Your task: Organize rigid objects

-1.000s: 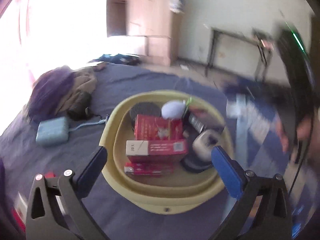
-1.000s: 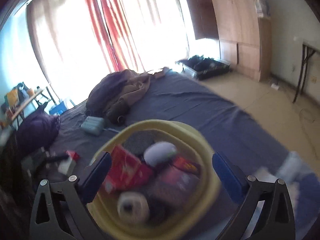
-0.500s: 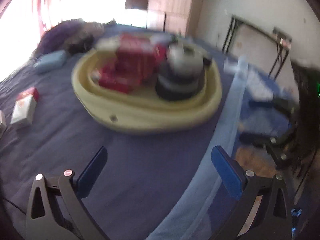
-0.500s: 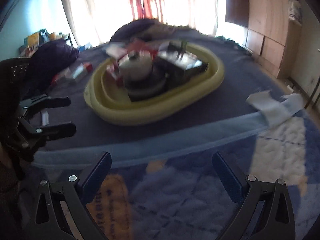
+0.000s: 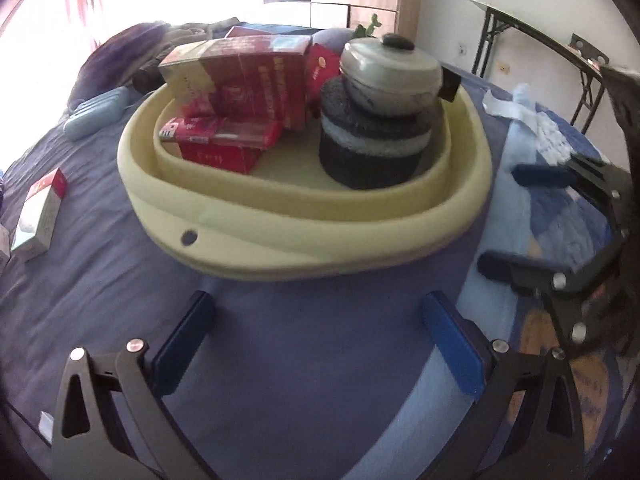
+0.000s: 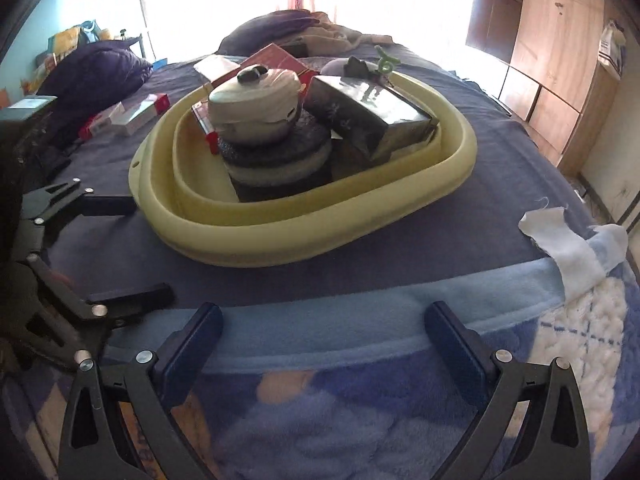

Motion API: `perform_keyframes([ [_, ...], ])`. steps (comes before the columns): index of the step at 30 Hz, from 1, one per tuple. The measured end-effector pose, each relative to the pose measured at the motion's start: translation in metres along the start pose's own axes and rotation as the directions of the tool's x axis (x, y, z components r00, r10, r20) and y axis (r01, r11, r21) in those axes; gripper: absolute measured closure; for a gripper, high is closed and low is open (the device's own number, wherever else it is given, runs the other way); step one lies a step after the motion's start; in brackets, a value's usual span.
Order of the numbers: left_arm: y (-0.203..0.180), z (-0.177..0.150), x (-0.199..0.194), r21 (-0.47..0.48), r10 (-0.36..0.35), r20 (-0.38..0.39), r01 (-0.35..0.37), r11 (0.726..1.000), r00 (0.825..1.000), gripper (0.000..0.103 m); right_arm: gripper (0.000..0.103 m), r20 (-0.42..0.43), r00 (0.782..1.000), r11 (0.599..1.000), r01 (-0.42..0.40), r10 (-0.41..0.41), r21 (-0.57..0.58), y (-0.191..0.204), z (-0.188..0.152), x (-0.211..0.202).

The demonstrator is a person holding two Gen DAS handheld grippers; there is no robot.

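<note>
Left gripper [image 5: 318, 336] and right gripper [image 6: 322, 344]: both spread wide, empty, low over the bed. Tub [image 5: 328, 240]: dead ahead of both, long axis crosswise, left nearer. Loose box [image 5: 40, 216]: left of the tub, outside it.

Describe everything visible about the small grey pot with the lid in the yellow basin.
The small grey pot is a squat, round, toy-sized vessel with a domed lid shut on it and a black knob on top. Its dull, scuffed finish looks like metal or plastic. A dark side handle sticks out. It sits slightly tilted on a stack of dark round discs inside the yellow basin, beside the red boxes. Neither tool touches it.
</note>
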State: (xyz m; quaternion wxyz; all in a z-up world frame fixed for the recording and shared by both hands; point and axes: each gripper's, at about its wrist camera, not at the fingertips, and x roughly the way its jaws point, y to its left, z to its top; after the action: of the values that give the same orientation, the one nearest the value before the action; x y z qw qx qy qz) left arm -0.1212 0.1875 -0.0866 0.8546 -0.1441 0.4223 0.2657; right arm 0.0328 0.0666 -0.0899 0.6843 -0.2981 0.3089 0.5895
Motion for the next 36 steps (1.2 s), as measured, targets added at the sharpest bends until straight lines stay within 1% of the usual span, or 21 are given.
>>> perform_keyframes([
  [2,-0.0022,0.0051,0.0038,-0.007,0.002,0.000,-0.002,1.000,1.000,0.000,0.000,0.001,1.000,1.000,0.016,-0.016,-0.007,-0.0012,0.0020,-0.0023],
  [6,0.0000,0.0043,0.0034,-0.011,-0.006,0.001,0.006,1.000,1.000,0.000,0.000,-0.003,1.000,1.000,0.024,-0.025,-0.017,0.0005,0.0006,-0.0042],
  [9,-0.0015,0.0046,0.0034,-0.003,0.004,-0.003,-0.004,1.000,1.000,0.000,0.000,-0.010,0.999,0.999,0.033,-0.034,-0.025,0.0018,0.0012,-0.0026],
  [36,-0.0016,0.0047,0.0037,-0.006,-0.004,-0.004,0.004,1.000,1.000,0.000,0.000,-0.012,0.999,0.999,0.031,-0.031,-0.023,0.0023,0.0012,-0.0025],
])
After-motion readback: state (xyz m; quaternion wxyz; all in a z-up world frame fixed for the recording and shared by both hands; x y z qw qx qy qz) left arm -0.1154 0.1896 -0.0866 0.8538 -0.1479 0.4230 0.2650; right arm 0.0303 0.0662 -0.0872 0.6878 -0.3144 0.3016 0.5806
